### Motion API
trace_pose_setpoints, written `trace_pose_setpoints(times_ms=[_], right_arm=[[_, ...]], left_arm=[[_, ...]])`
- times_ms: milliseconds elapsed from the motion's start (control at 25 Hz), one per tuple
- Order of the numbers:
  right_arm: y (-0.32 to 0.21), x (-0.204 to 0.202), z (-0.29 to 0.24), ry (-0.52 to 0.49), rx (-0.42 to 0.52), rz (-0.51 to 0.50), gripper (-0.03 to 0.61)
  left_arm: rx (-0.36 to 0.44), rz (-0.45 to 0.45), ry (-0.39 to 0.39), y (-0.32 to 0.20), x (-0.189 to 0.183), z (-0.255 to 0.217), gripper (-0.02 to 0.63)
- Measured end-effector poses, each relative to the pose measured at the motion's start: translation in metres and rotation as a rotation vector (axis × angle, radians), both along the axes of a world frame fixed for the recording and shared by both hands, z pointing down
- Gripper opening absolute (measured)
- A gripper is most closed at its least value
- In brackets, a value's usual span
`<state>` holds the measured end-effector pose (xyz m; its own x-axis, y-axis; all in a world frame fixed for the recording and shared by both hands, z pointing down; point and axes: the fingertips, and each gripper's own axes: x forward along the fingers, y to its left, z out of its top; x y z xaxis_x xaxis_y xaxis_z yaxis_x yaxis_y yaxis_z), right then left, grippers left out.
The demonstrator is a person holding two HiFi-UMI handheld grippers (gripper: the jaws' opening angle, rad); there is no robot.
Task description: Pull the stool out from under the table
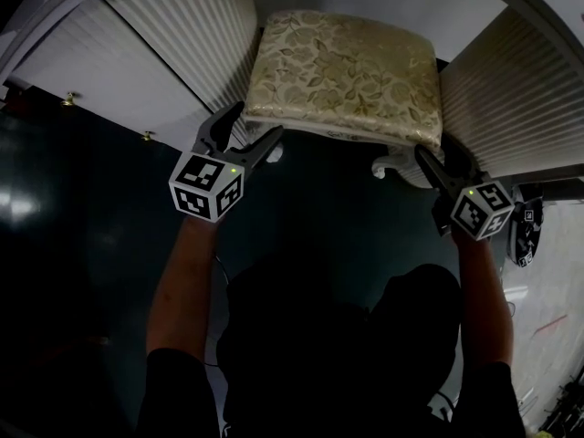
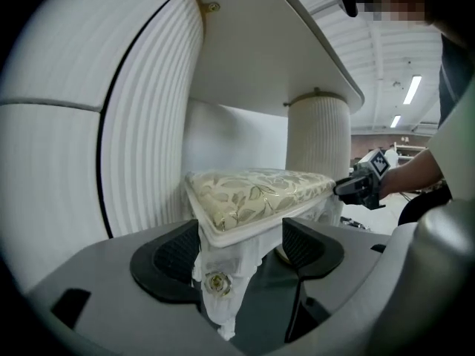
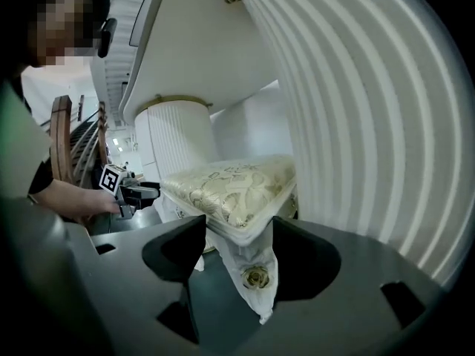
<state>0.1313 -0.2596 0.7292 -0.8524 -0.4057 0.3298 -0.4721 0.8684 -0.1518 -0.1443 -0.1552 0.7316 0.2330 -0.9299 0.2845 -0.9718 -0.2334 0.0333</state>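
Left forearm (image 1: 182, 281) and right forearm (image 1: 482, 290) reach forward, bare below dark sleeves, a gripper at the end of each. The right gripper (image 1: 441, 158) has its jaws clamped on one near corner of the stool (image 1: 347, 71). The left gripper (image 1: 257, 124) straddles the other near corner with one pad touching; whether the second pad touches is hard to judge.

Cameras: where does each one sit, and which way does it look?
Head view: on the person's head, looking steeply down at the stool; both forearms, left gripper and right gripper show.
Left gripper view: on the left gripper, looking along its jaws, closed on a stool corner; right gripper beyond.
Right gripper view: on the right gripper, jaws on the opposite corner; left gripper beyond.
Shared: all see the stool under the table.
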Motion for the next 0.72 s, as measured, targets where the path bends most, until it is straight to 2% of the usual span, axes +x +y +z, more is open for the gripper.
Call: trace_pose_setpoints(times_ms=[120,360,720], right_arm=[[0.0043,-0.0044,0.0063,0.021,-0.008,-0.014,0.235],[0.0036,-0.0054,0.0065,0.015,-0.016,0.002,0.235],[0.0030,-0.0054,0.0064,0.026,-0.020,-0.016,0.235]], left_arm=[[0.000,0.011,-0.012,-0.0075,0.0018,0.0016,0.350],[0.012,-0.037,0.034,-0.0077,0.0043,-0.0008,0.351],[0.016,-0.037,0.040,-0.0040,0.0054,-0.0004,0.351]])
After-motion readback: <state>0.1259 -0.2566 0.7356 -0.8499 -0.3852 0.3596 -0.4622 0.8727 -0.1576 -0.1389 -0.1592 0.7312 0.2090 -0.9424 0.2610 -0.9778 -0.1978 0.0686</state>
